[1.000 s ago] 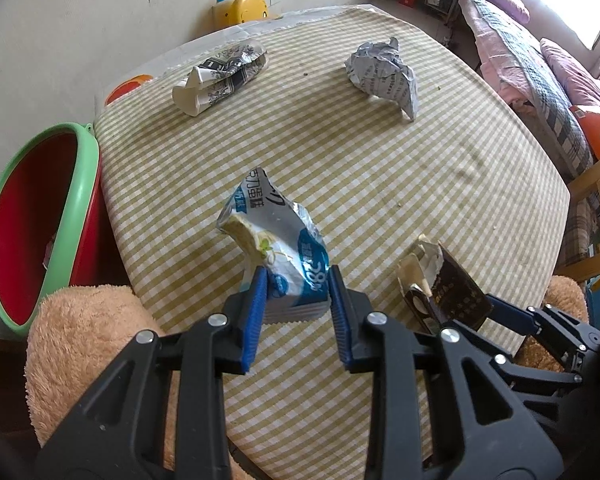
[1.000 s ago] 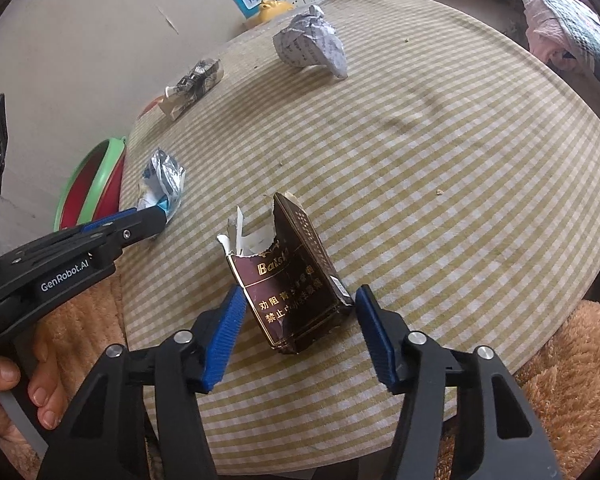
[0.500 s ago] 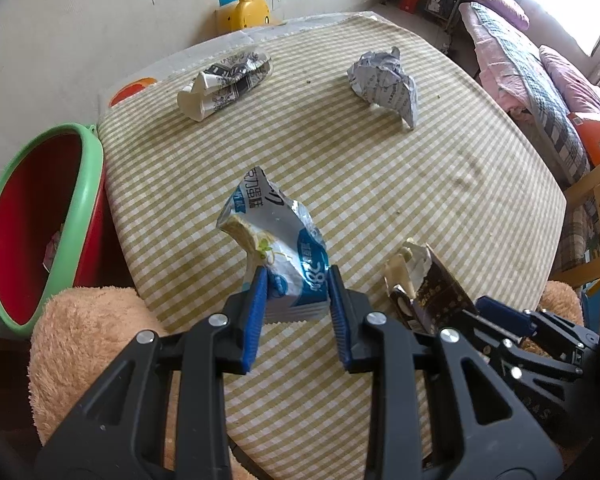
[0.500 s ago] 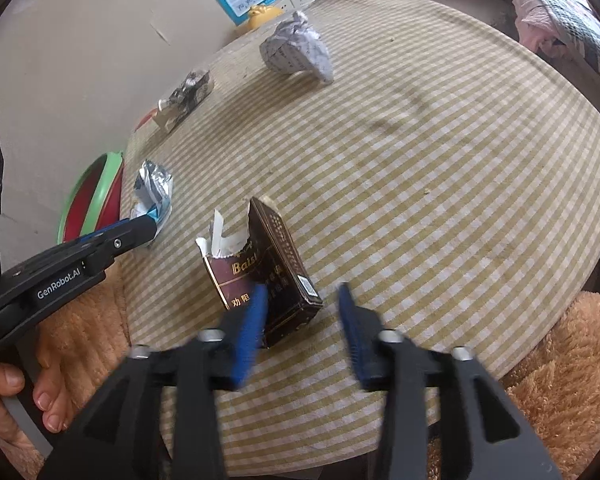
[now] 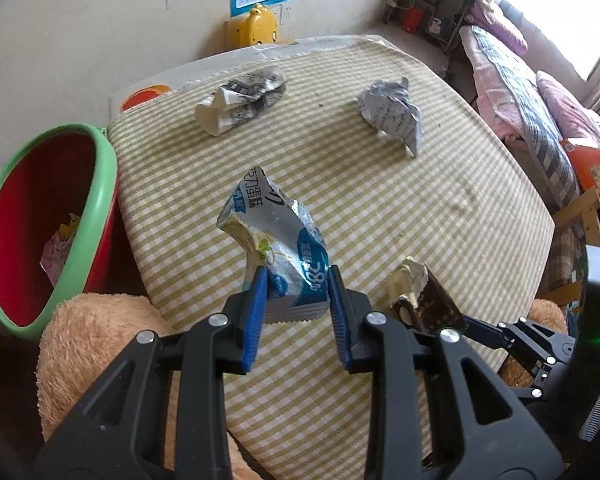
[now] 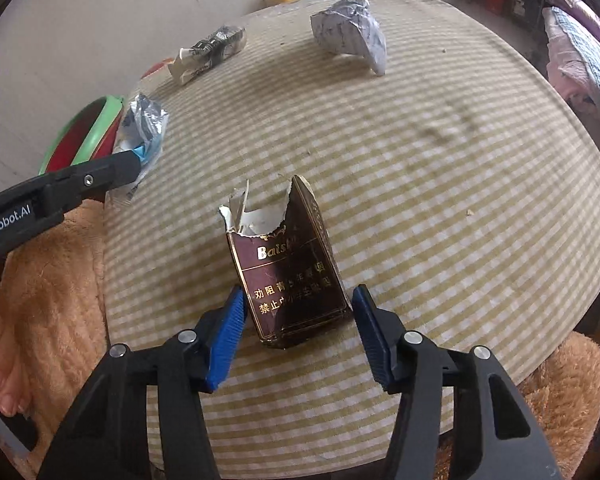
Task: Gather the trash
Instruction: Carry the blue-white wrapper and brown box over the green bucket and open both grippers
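The red bin (image 5: 48, 224) with the green rim stands off the table's left edge, and beside it the left gripper (image 5: 296, 296) stays clenched on the crumpled snack wrapper (image 5: 276, 248), held up over the checked tablecloth (image 5: 420, 208) just as it was a second ago. Further right, the right gripper (image 6: 298, 326) has just been closing around the torn cigarette pack (image 6: 288, 276), which now sits between its blue pads; whether they actually press it I cannot tell. If that hold takes, both pieces look ready for the bin, while the rolled paper (image 5: 240, 100) and the paper ball (image 5: 392, 116) wait at the far side.
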Motion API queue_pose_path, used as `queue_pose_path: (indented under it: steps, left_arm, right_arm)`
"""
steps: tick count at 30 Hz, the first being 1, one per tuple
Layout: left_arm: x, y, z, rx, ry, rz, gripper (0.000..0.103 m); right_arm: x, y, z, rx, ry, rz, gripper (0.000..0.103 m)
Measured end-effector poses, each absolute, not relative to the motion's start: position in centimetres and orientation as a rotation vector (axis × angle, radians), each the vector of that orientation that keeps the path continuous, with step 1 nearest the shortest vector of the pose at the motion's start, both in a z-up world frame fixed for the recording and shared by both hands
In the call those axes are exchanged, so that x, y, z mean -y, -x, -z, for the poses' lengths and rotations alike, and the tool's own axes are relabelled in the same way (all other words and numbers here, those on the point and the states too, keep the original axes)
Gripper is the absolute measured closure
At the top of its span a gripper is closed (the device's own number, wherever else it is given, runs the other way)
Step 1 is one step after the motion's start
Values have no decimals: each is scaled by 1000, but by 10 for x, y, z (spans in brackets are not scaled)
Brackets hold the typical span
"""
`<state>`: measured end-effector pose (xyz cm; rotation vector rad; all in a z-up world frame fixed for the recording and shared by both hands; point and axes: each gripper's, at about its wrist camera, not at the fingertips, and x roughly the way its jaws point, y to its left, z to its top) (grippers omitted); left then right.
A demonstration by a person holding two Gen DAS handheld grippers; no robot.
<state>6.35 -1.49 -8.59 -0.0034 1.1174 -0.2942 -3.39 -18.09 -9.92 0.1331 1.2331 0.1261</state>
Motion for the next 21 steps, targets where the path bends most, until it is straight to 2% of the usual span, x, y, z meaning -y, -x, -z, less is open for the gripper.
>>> queue_pose_path:
  steps: [7, 13, 16, 21]
  left_arm:
    - [-11, -69, 89, -1122, 101, 288, 74]
    - [-41, -70, 53, -1052, 246, 331, 74]
    - [-69, -72, 30, -969, 242, 276, 74]
    - [-131, -80, 33, -946, 264, 96, 74]
  right_arm:
    - [167, 19, 83, -1212, -189, -145, 53]
    - [143, -2, 55, -1170, -197, -201, 53]
    - [123, -15, 43, -1145, -211, -247, 53]
    - [78, -30, 24, -1110, -200, -357, 53]
